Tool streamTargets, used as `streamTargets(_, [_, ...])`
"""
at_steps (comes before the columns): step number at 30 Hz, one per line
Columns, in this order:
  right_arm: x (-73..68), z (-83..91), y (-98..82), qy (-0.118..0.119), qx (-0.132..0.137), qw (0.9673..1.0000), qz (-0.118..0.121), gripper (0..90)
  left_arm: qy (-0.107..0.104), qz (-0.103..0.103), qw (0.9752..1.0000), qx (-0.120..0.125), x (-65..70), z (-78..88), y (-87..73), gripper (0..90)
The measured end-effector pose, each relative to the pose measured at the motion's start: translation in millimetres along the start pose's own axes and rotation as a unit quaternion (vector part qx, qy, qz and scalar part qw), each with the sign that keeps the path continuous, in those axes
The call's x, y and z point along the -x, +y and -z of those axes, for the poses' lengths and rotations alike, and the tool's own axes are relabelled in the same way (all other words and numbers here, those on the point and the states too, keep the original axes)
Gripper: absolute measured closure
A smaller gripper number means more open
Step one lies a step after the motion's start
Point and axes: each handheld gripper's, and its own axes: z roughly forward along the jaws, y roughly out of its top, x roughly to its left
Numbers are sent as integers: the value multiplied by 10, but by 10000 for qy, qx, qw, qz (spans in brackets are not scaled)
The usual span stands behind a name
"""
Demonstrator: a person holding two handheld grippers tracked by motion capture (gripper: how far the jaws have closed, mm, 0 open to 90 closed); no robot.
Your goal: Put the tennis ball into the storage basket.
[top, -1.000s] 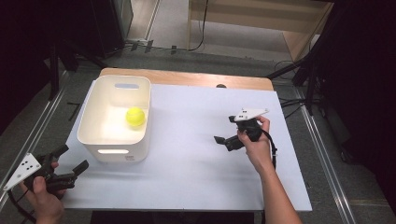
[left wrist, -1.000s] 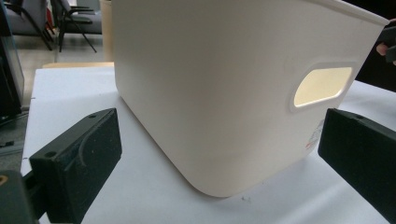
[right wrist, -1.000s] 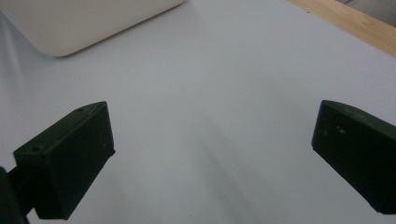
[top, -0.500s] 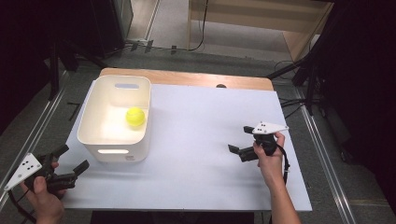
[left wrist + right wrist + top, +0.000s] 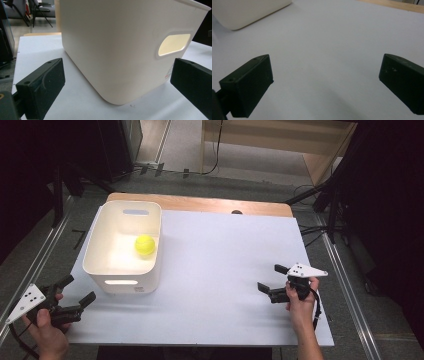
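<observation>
A yellow ball (image 5: 144, 245) lies inside the white bin (image 5: 100, 255) at the table's left. My left gripper (image 5: 78, 289) is held open at the front left corner, its jaws pointing at the bin (image 5: 120, 45) from close by, with nothing between them. My right gripper (image 5: 270, 278) is open low over the white table top (image 5: 215, 265) at the right, jaws pointing left, empty. The bin's corner (image 5: 249, 12) sits at the top left of the right gripper view.
The bin's near wall has a slot handle (image 5: 173, 44). A wooden strip (image 5: 200, 204) runs along the table's far edge. Metal rails (image 5: 345, 285) flank the table. Dark stands and cables (image 5: 320, 195) are on the floor behind.
My right gripper has drawn back to the right and toward the front edge, still open. My left gripper has stayed put.
</observation>
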Motion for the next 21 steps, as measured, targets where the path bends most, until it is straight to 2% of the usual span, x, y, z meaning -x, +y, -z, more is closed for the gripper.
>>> streamTargets(13, [95,285,-277,-212,310,9991,-204,0,8,-39,10000,-38,4,-2,1,0])
streamTargets(16, [134,359,-326,-253,436,9982,-338,0,13,-44,10000,-40,5,-3,0,0])
streamTargets(21, [172,445,-405,-322,582,9969,-412,0,16,-28,10000,-34,1,-2,-1,0])
